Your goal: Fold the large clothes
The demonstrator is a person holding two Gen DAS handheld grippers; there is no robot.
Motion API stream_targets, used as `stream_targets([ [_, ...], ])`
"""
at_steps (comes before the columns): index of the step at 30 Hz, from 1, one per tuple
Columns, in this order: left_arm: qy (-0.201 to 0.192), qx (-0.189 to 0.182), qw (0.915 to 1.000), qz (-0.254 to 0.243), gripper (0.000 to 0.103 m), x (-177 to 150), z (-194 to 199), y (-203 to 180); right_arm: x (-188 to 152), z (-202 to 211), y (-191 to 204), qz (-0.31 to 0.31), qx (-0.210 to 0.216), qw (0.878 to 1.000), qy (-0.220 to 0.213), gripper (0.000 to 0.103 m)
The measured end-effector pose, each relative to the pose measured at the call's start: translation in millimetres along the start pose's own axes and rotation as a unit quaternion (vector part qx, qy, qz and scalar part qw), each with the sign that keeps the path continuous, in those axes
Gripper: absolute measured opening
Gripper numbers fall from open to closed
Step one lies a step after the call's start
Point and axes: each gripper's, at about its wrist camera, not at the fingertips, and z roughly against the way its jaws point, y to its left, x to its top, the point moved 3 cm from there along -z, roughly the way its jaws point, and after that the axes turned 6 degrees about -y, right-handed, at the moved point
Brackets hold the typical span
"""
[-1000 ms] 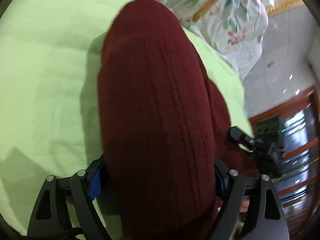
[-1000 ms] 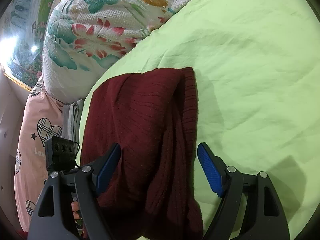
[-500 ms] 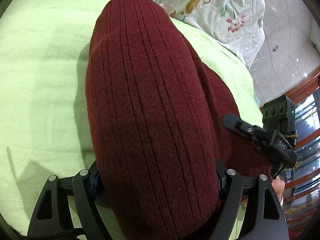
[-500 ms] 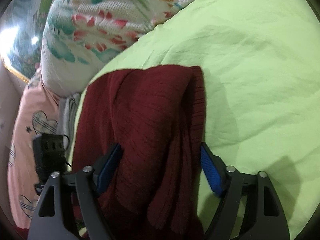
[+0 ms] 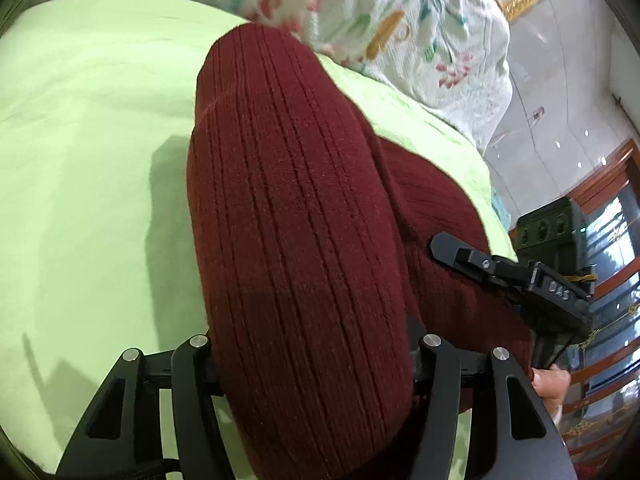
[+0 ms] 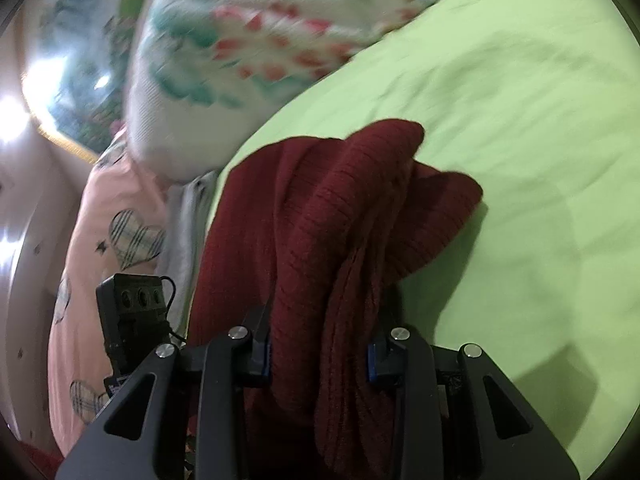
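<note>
A dark red ribbed knit sweater [image 5: 296, 216] lies bunched on the light green bed sheet [image 5: 80, 152]. My left gripper [image 5: 312, 360] has its jaws round a thick roll of the sweater, which hides the pads. My right gripper [image 6: 320, 356] is shut on a gathered fold of the same sweater [image 6: 328, 220], whose far end rests on the sheet [image 6: 540, 128]. The right gripper also shows in the left wrist view [image 5: 512, 276], at the sweater's right edge.
A white floral quilt [image 6: 248, 52] is piled at the head of the bed, also in the left wrist view [image 5: 420, 32]. A pink heart-print pillow [image 6: 100, 248] and grey cloth [image 6: 184, 224] lie beside it. Wooden furniture [image 5: 608, 240] stands past the bed edge.
The right gripper has closed from wide open onto the sweater fold and pulled the fabric up into a bunch. The left gripper keeps its hold and has shifted slightly.
</note>
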Motion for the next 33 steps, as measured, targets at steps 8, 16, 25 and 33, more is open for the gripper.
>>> stream_targets([
  [8,-0.034,0.048,0.9983,0.005,0.059,-34,115,39,-55,-46,67,0.026,0.080,0.995,0.055,0.033],
  [16,-0.026,0.060,0.9961,0.059,0.060,-74,134,92,-89,-89,83,0.060,0.059,0.991,0.099,0.033],
  [25,-0.037,0.056,0.9934,0.093,0.077,-92,136,108,-103,-94,51,0.021,0.031,0.994,0.100,0.056],
  [33,-0.100,0.074,0.9900,0.068,0.076,-95,194,95,-92,-67,59,0.048,-0.019,0.997,0.066,0.067],
])
